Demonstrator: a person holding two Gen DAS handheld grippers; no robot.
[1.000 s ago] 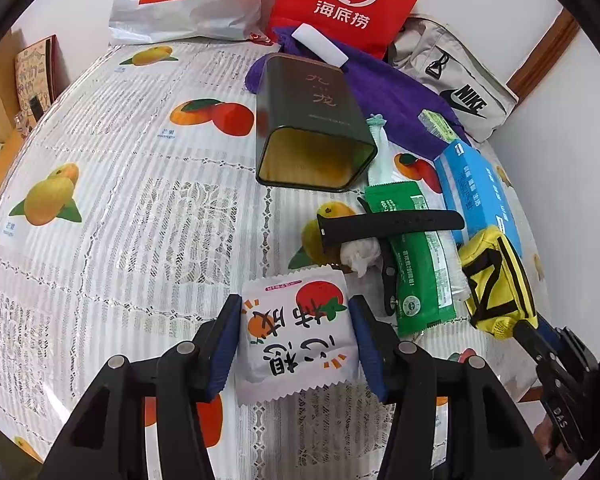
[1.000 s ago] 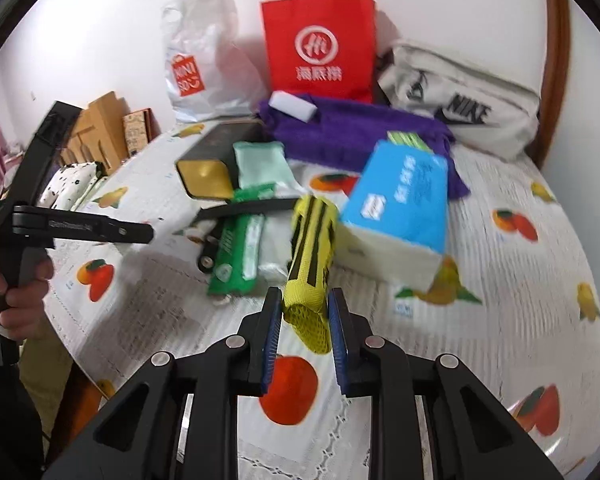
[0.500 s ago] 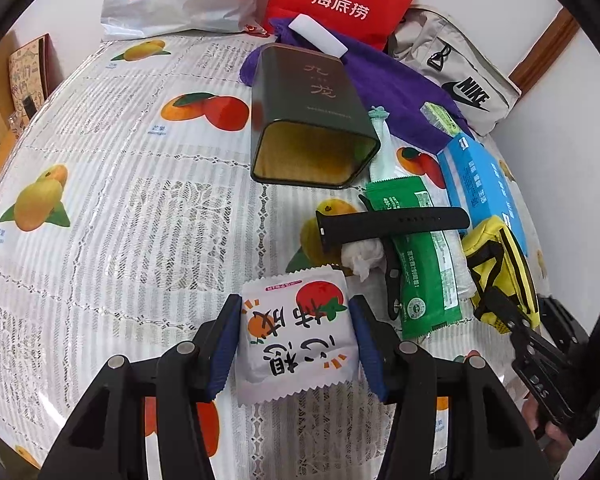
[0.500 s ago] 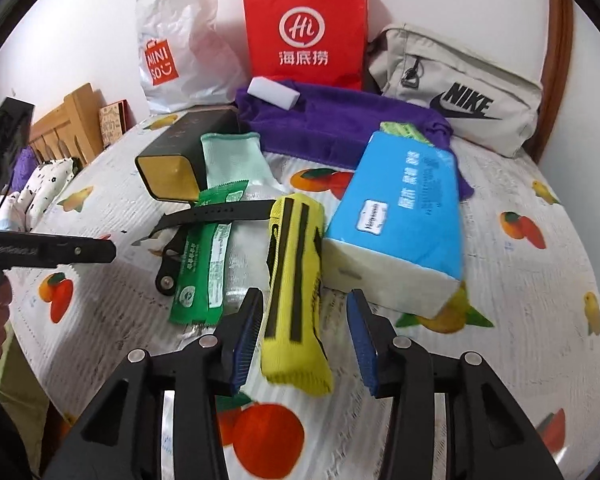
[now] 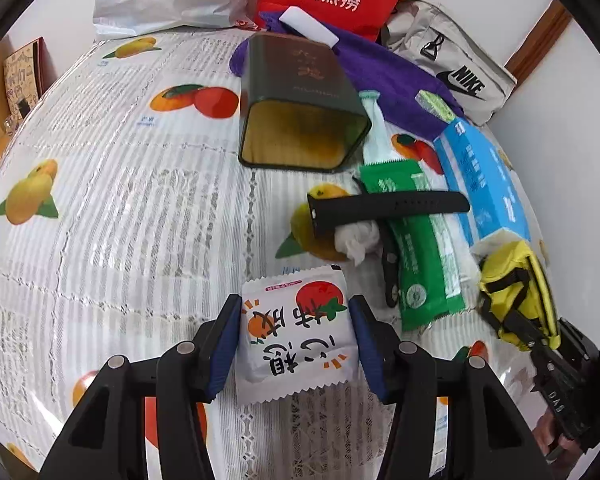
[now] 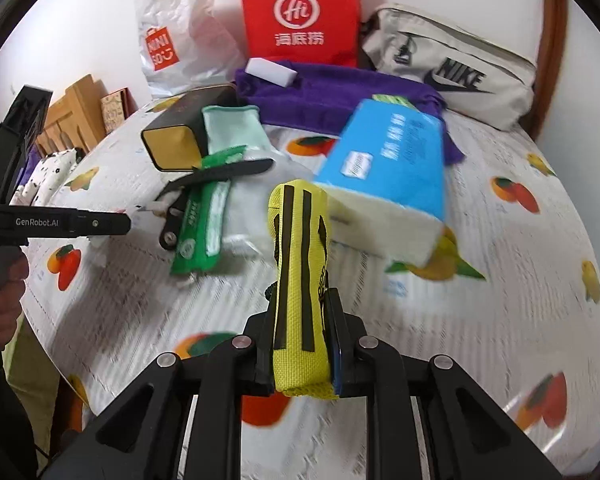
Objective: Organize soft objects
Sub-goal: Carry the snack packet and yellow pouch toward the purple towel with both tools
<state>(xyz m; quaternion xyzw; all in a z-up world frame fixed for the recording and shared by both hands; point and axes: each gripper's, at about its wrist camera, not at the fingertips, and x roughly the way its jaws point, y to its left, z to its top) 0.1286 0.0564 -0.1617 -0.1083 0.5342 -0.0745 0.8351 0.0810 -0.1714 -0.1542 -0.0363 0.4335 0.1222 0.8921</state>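
Two grips are noted: the right tongs (image 6: 301, 354), just closed, pinch the yellow pouch (image 6: 300, 276) above the table (image 6: 499, 320); the left tongs (image 5: 296, 344) clamp the snack packet (image 5: 296, 328). Slippage is possible, since only the pouch's end is held.

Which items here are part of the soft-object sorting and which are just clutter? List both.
In the job:
- white snack packet with orange fruit print, between the left tool's fingers
- yellow mesh pouch with black stripes, clamped in the right tool, whose jaws have just been closing

Lying about:
- dark green open tin
- black watch strap
- red paper bag
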